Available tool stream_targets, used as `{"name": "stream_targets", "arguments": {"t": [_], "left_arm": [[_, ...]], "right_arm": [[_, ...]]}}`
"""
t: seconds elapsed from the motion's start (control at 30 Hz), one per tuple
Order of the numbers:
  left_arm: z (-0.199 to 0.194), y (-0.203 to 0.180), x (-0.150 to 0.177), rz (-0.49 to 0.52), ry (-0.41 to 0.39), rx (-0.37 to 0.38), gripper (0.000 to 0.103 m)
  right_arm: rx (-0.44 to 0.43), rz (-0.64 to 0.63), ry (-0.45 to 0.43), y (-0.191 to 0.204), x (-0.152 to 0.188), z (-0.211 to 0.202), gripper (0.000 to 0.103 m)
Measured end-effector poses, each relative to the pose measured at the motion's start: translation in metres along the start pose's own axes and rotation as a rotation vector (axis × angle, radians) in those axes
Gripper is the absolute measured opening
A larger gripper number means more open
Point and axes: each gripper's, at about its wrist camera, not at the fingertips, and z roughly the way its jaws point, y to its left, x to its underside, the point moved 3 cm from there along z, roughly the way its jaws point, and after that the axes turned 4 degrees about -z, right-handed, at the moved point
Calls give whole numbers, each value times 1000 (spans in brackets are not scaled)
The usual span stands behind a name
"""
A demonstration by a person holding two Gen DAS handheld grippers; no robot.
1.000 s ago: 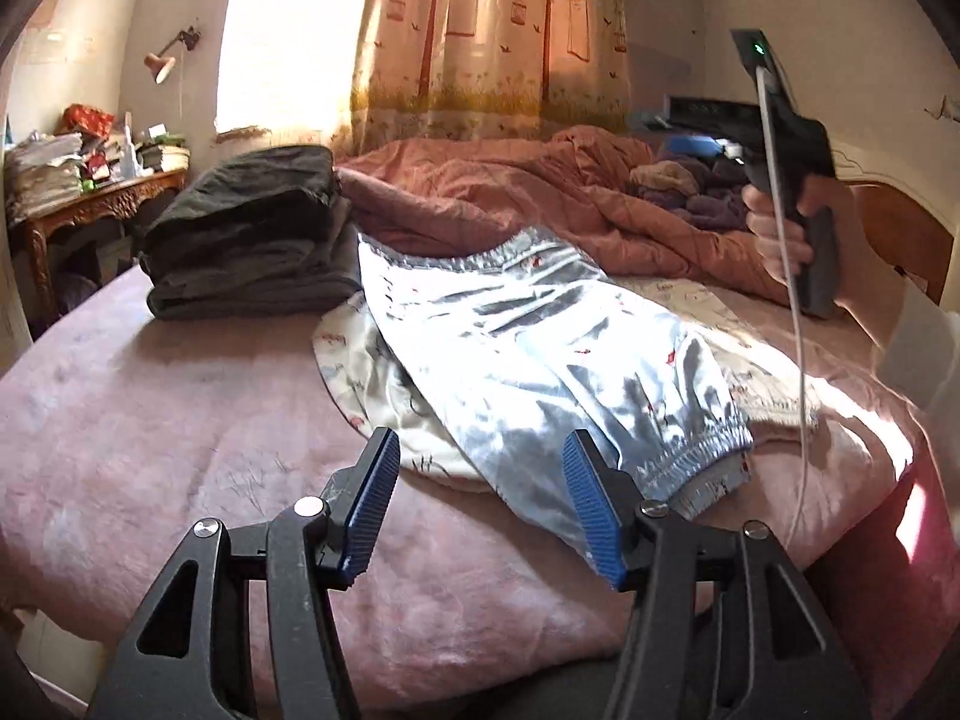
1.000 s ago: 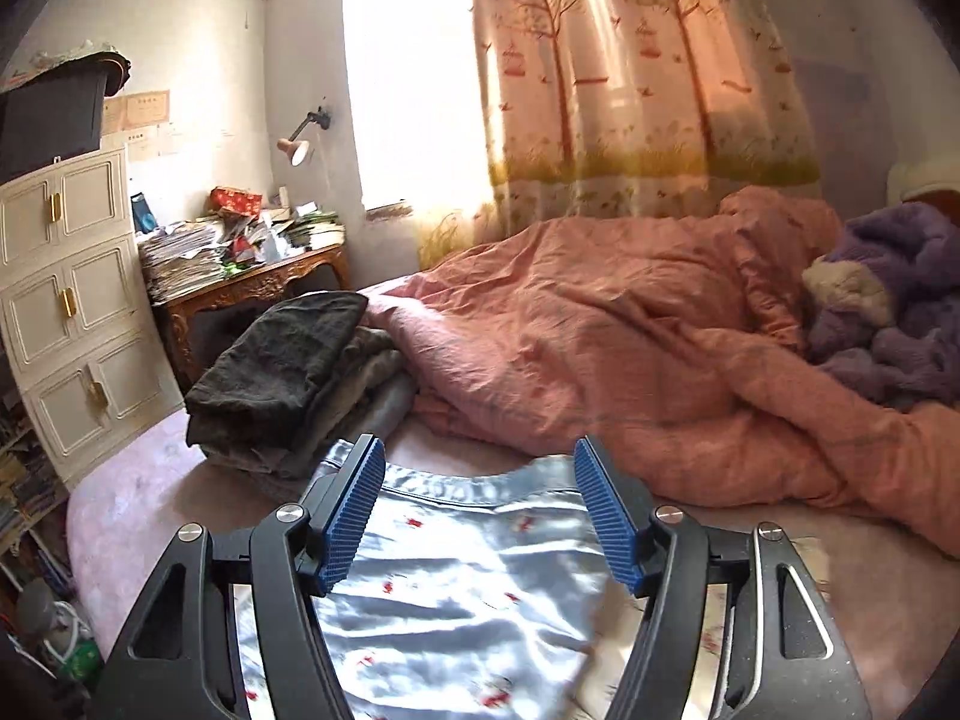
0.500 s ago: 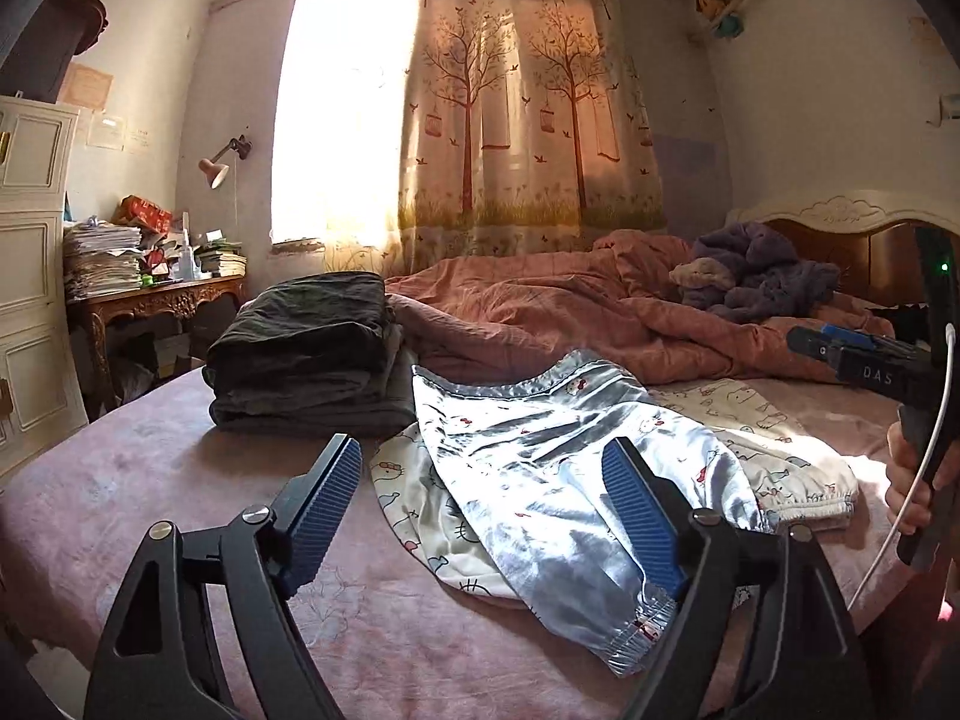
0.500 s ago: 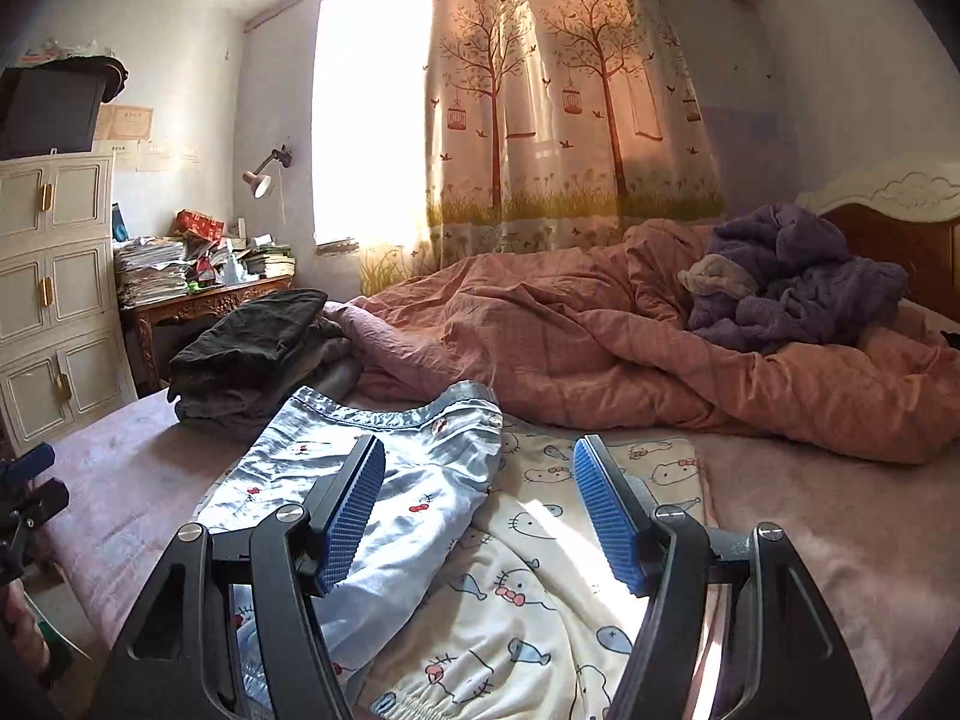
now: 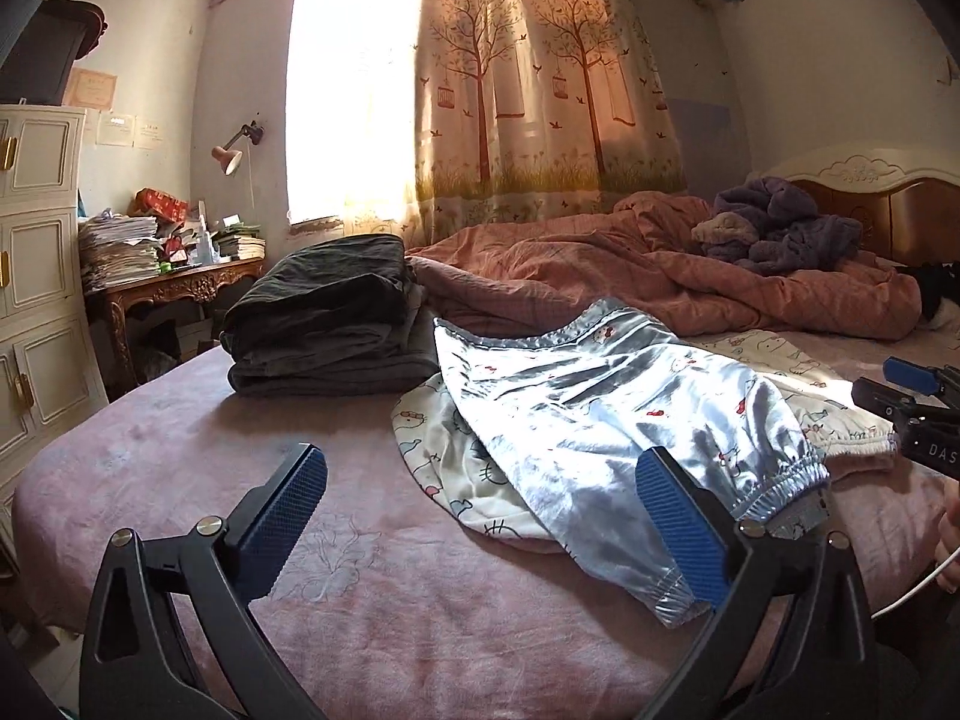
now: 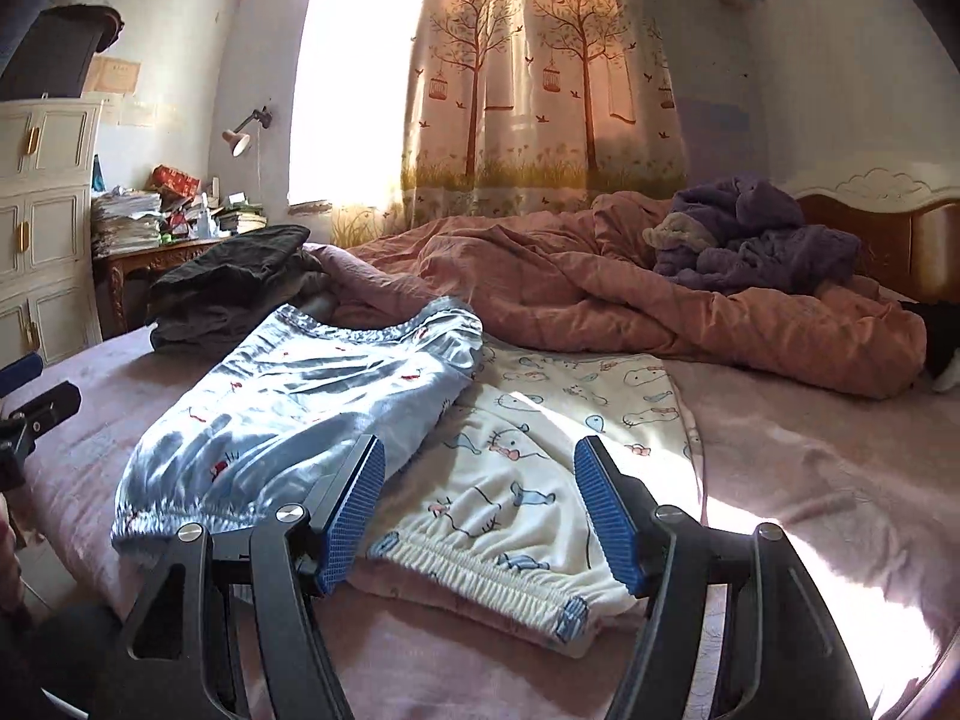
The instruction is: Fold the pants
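Observation:
Shiny light-blue satin pants (image 5: pixel 606 420) lie flat on the pink bed, waistband far, cuffs near the front edge; they also show in the right wrist view (image 6: pixel 300 402). They lie across white cartoon-print pants (image 6: pixel 528 468), seen too in the left wrist view (image 5: pixel 444 450). My left gripper (image 5: pixel 480 516) is open and empty, hovering near the blue pants' cuff. My right gripper (image 6: pixel 480 510) is open and empty, just in front of the white pants' elastic cuff. Its tip shows at the right edge of the left wrist view (image 5: pixel 912 396).
A stack of folded dark clothes (image 5: pixel 330 318) sits at the bed's far left. A rumpled pink duvet (image 6: pixel 630 300) and purple robe (image 6: pixel 750 240) fill the back. A cluttered wooden desk (image 5: pixel 174 282) and white cabinet (image 5: pixel 36 276) stand left of the bed.
Both grippers have pulled back and lowered toward the bed's front edge, still open. The right gripper has moved right, from above the blue pants to the white pants' cuff.

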Motion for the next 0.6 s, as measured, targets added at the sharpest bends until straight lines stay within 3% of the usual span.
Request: {"name": "stream_targets", "arguments": {"t": [0.07, 0.2, 0.27, 0.33, 0.47, 0.6], "left_arm": [[-1, 2, 8, 14, 16, -9, 101], [-10, 2, 23, 54, 31, 13, 100], [-12, -1, 31, 72, 54, 55, 100], [-9, -7, 43, 103, 129, 128, 100], [-7, -17, 64, 200, 169, 67, 99], [-6, -15, 62, 186, 163, 66, 96]], "right_arm": [[-19, -26, 31, 1, 7, 1, 57], [-83, -42, 66, 9, 17, -4, 55], [-86, -84, 46, 18, 20, -11, 55], [-118, -120, 52, 27, 24, -14, 55], [-208, -147, 122, 43, 35, -9, 55], [-176, -217, 148, 52, 46, -6, 55]]}}
